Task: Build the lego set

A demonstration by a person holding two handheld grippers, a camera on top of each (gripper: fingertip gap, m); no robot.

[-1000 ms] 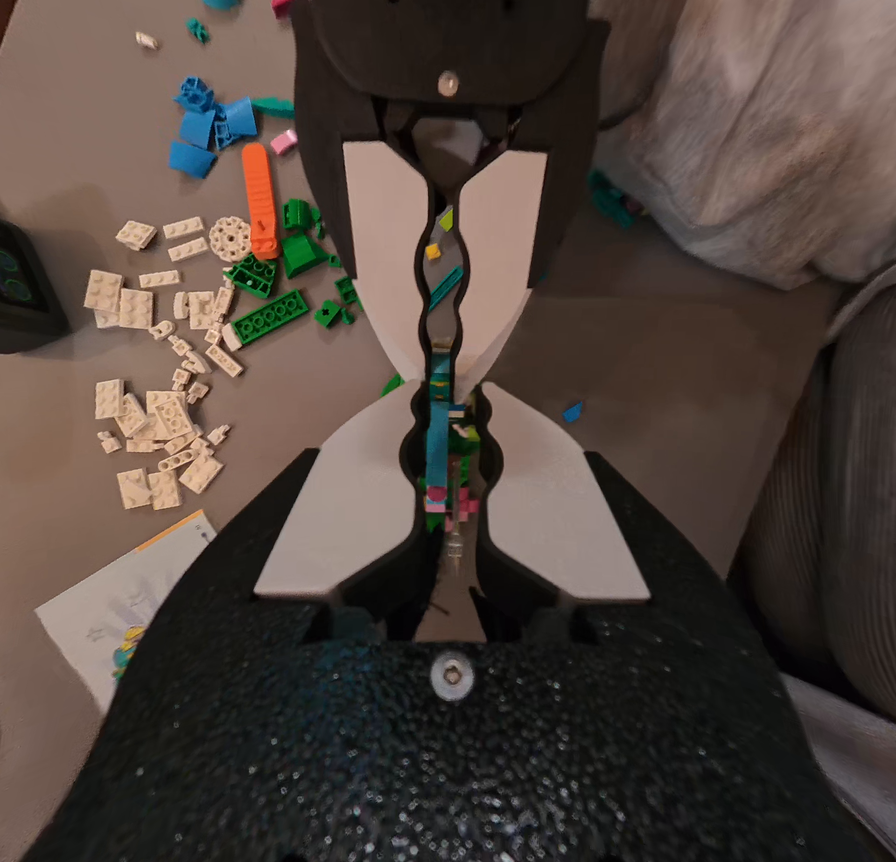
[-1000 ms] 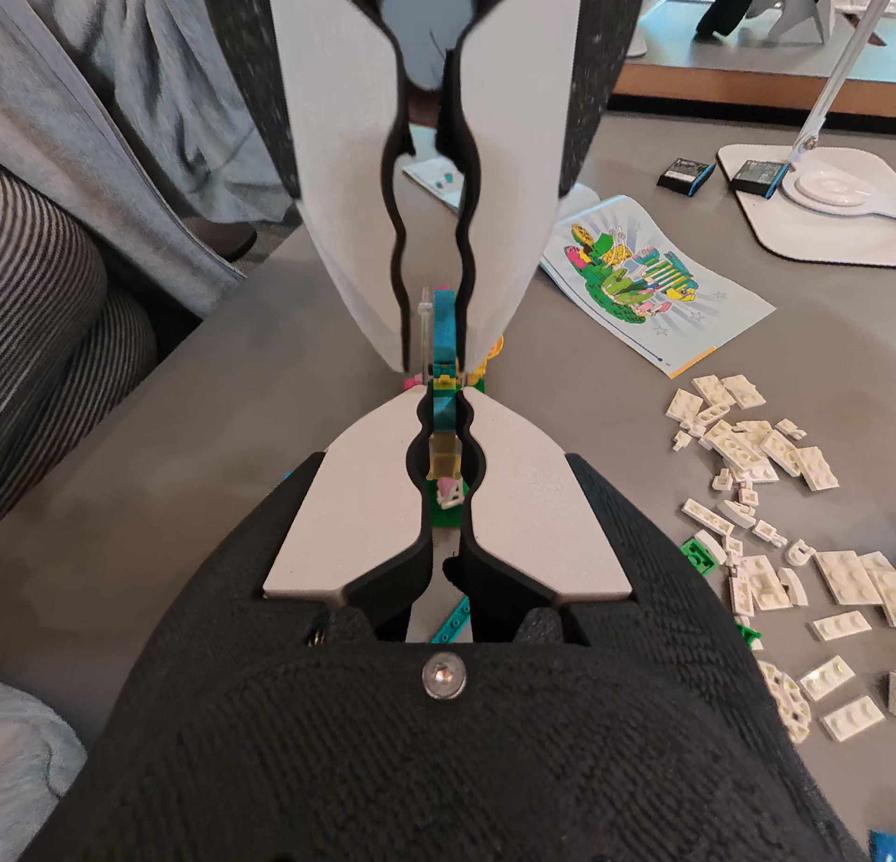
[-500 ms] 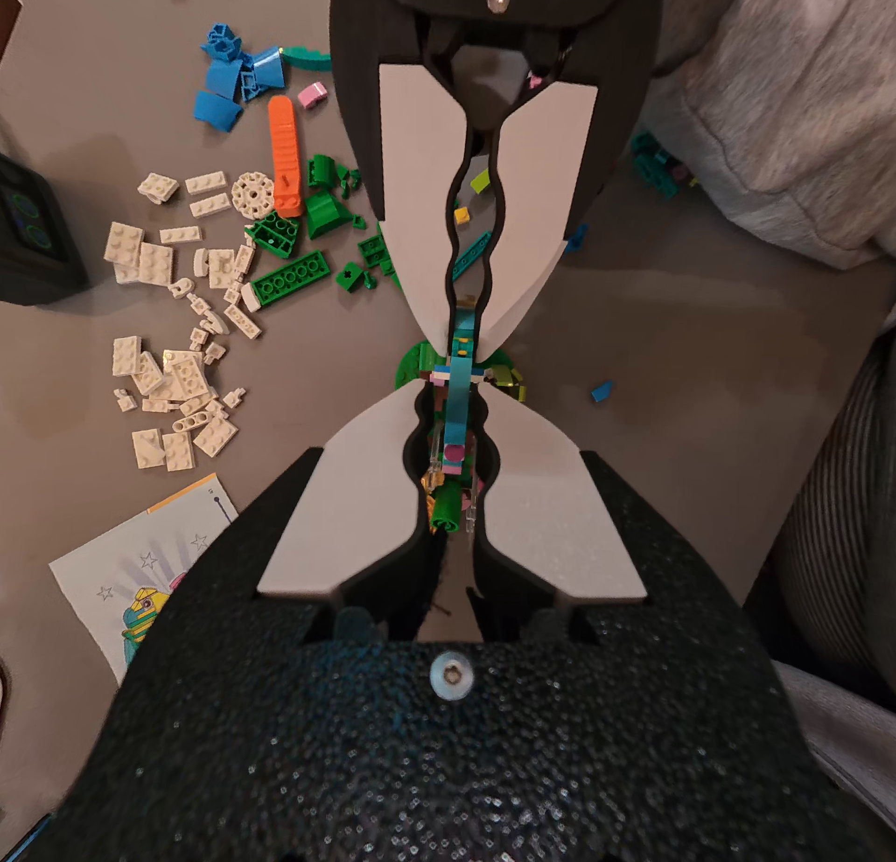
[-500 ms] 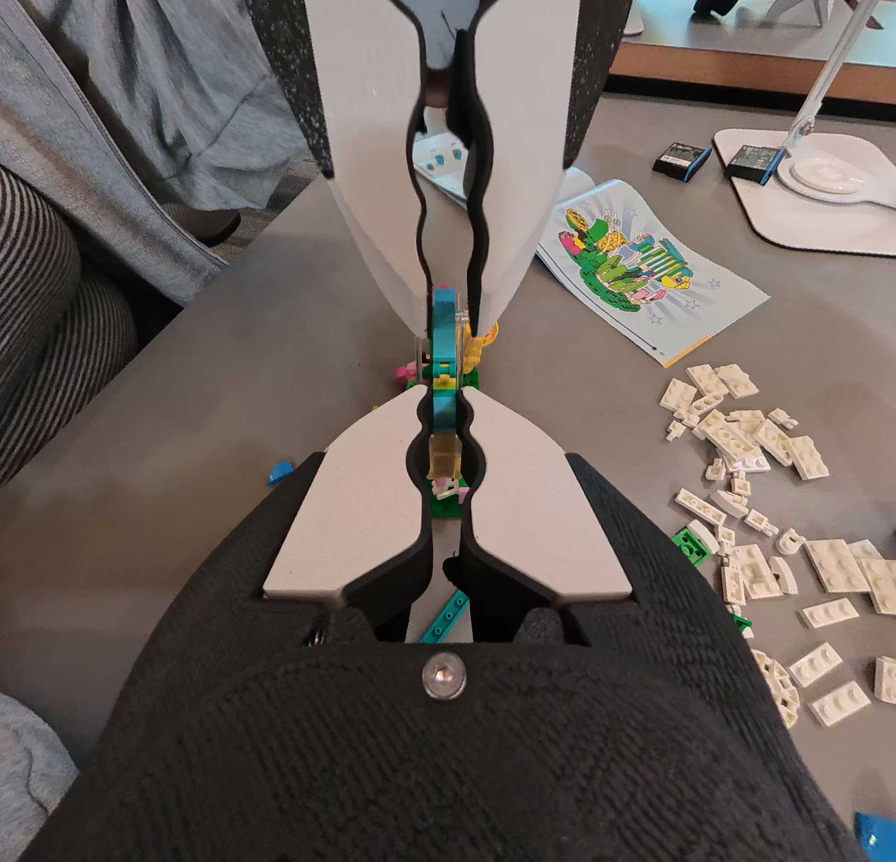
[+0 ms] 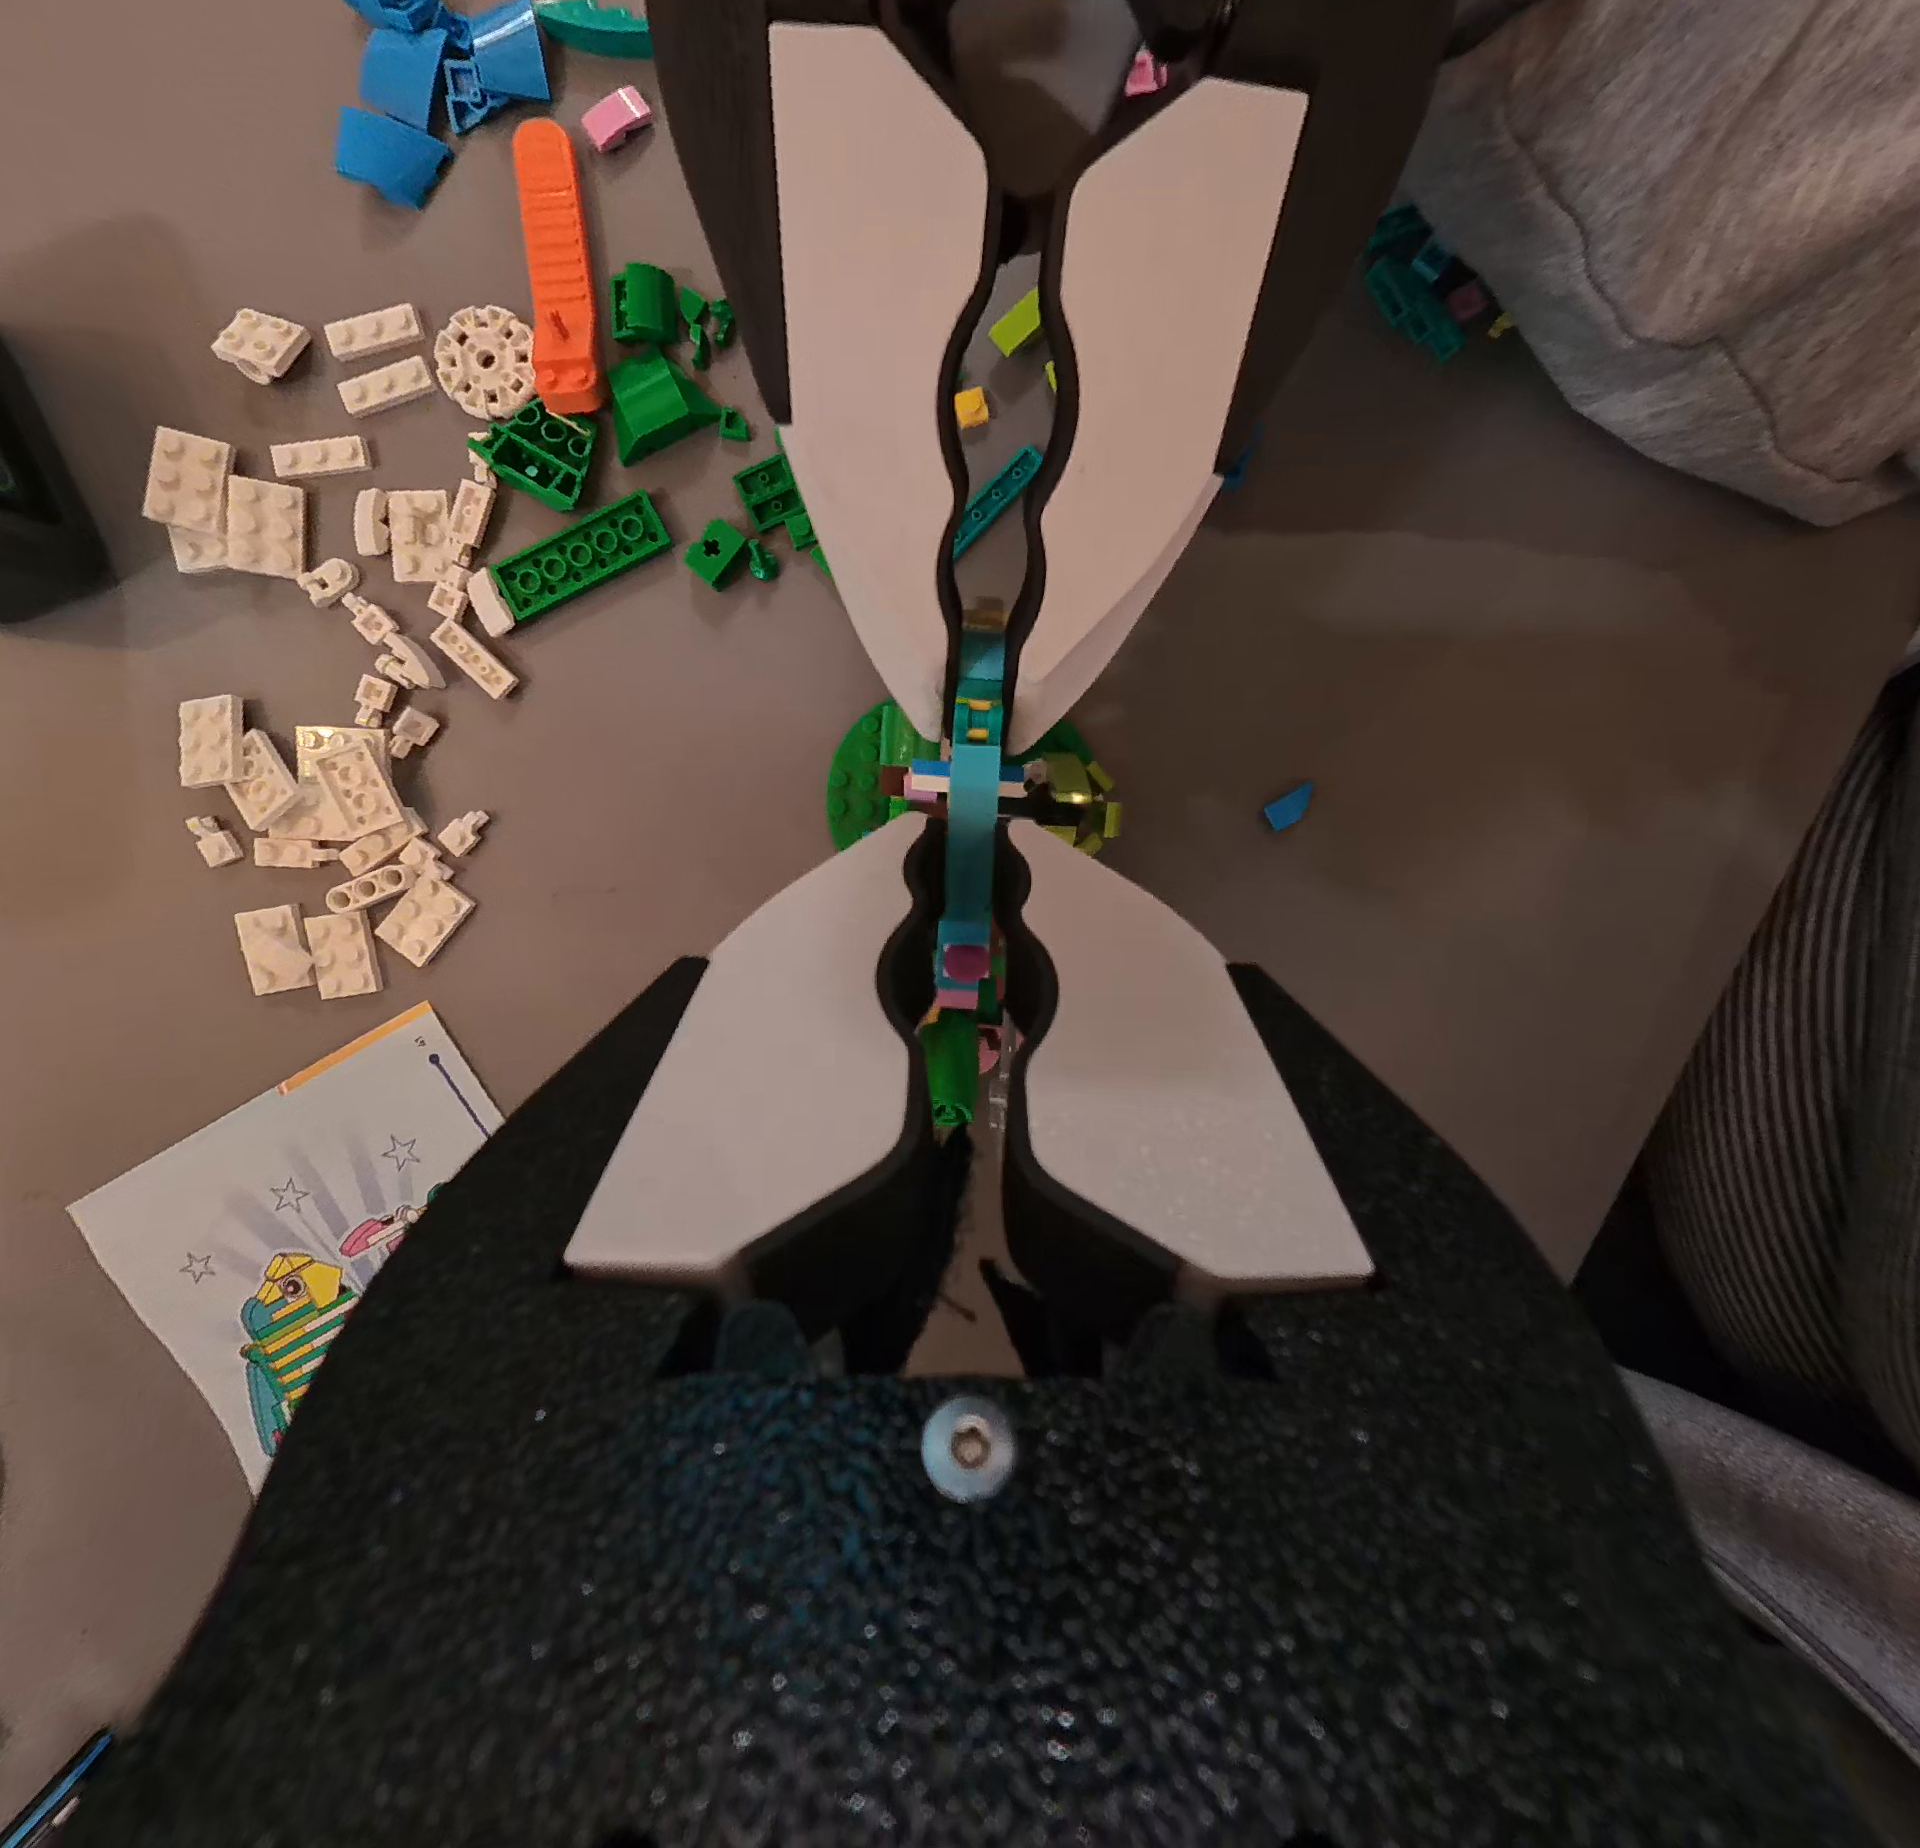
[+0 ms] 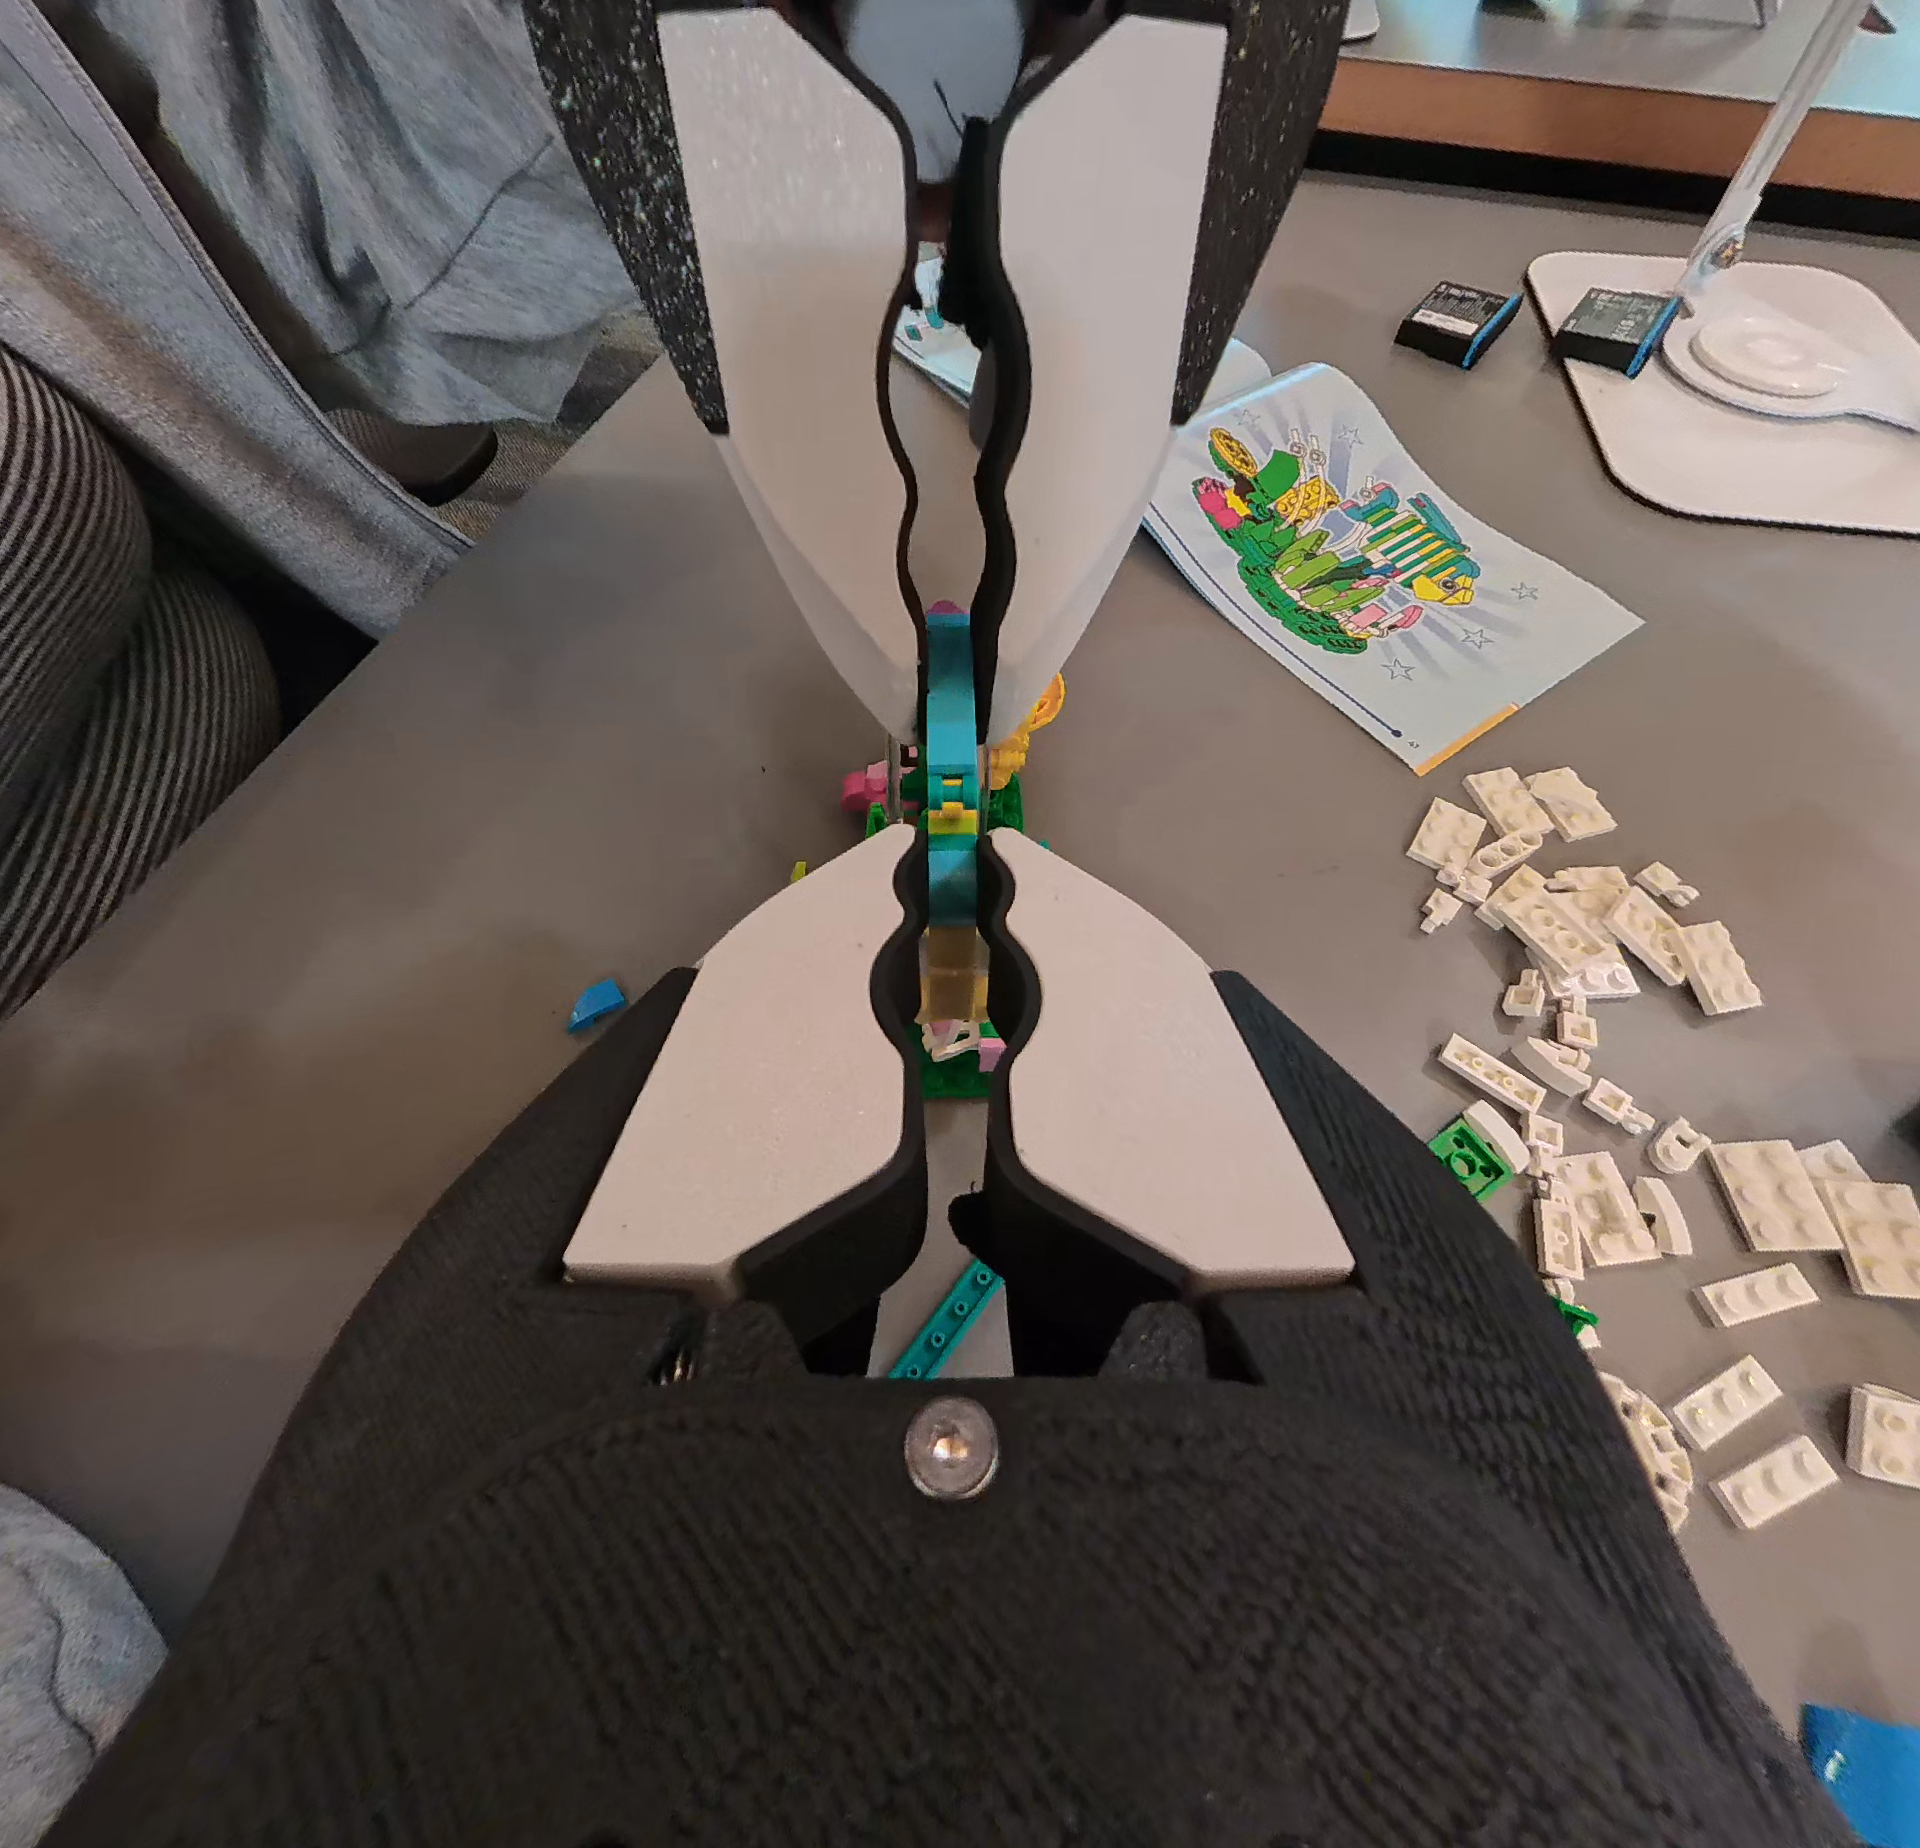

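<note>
While both tools (image 5: 971,842) (image 6: 951,842) seemingly pinch it, the teal arch (image 5: 971,811) bridges them.

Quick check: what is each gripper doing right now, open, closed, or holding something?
Left gripper: closed on the lego model, gripping its teal arch from one end.
Right gripper: closed on the same lego model, gripping the arch from the opposite end.

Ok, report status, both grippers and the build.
Left hand-held gripper and right hand-held gripper both shut on teal arch of lego model. Loose white bricks well clear.
</note>
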